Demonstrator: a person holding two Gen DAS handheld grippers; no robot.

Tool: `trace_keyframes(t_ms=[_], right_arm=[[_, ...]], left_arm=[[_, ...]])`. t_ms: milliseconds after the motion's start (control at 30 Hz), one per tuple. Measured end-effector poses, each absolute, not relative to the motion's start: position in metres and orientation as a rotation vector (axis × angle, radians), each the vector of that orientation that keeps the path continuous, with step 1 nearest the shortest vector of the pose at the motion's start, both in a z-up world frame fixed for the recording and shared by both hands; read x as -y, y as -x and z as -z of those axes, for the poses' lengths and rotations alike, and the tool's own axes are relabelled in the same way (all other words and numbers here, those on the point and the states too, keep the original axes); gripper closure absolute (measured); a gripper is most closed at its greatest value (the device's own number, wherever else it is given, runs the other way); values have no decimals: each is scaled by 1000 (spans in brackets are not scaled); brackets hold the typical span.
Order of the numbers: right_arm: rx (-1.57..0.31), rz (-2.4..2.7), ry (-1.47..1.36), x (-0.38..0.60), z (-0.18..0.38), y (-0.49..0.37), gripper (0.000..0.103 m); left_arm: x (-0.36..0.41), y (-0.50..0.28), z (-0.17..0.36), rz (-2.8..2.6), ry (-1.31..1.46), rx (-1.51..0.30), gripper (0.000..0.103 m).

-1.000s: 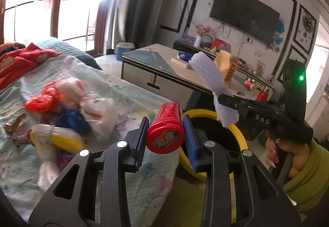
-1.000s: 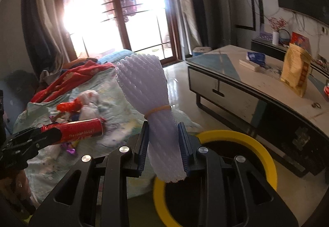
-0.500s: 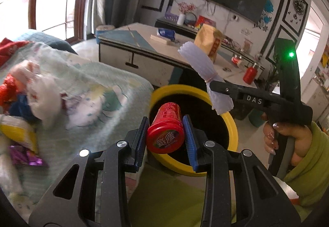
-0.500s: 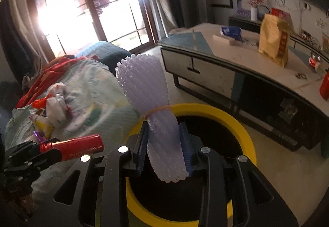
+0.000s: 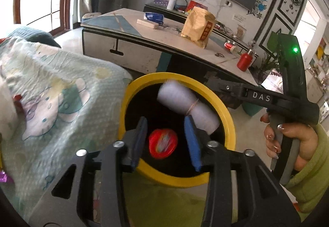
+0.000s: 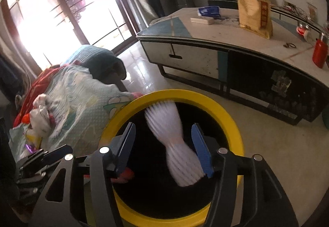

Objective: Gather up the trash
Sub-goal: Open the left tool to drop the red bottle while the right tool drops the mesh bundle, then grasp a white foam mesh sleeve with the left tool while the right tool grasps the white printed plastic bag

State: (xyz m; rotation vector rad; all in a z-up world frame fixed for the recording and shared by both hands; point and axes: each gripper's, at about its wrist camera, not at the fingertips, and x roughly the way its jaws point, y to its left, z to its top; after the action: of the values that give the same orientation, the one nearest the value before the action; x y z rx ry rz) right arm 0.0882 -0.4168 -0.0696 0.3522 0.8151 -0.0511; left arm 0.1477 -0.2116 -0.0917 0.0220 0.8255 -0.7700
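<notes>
Both tools hang released over the yellow-rimmed bin. Between the spread fingers of the left tool, the blurred red can shows end-on. The white foam net lies slanted beside the right tool, its fanned end pointing toward the bin's far rim.

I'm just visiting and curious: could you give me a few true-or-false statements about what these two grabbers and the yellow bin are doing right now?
1. The left gripper jaws are open. True.
2. The red tube is clamped tight. False: it is loose, blurred, over the yellow bin.
3. The right gripper has its jaws apart around the white foam net. True.
4. The brown bag is inside the bin. False: it stands on the low table.
</notes>
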Motion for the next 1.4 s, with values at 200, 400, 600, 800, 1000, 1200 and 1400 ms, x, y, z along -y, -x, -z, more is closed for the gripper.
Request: trace_keyframes(t_ms=[200, 400, 600, 800, 1000, 1200, 1400], right_arm=[[-752, 67, -319, 412, 57, -86, 38], [-667, -16, -221, 374, 37, -82, 35], [-610, -121, -157, 330, 18, -79, 34], [-598, -209, -128, 295, 7, -83, 34], [-587, -283, -87, 256, -1, -85, 34], [-582, -343, -53, 222, -5, -88, 34], [-577, -393, -25, 193, -8, -95, 34]], left_arm=[[199, -144, 81, 721, 16, -766, 25], [152, -142, 64, 592, 89, -699, 14], [114, -137, 44, 474, 108, -629, 14], [75, -134, 28, 382, 141, -583, 14], [43, -132, 19, 306, 168, -548, 14], [14, -131, 14, 252, 175, -532, 14], [-15, -129, 13, 197, 187, -534, 14]])
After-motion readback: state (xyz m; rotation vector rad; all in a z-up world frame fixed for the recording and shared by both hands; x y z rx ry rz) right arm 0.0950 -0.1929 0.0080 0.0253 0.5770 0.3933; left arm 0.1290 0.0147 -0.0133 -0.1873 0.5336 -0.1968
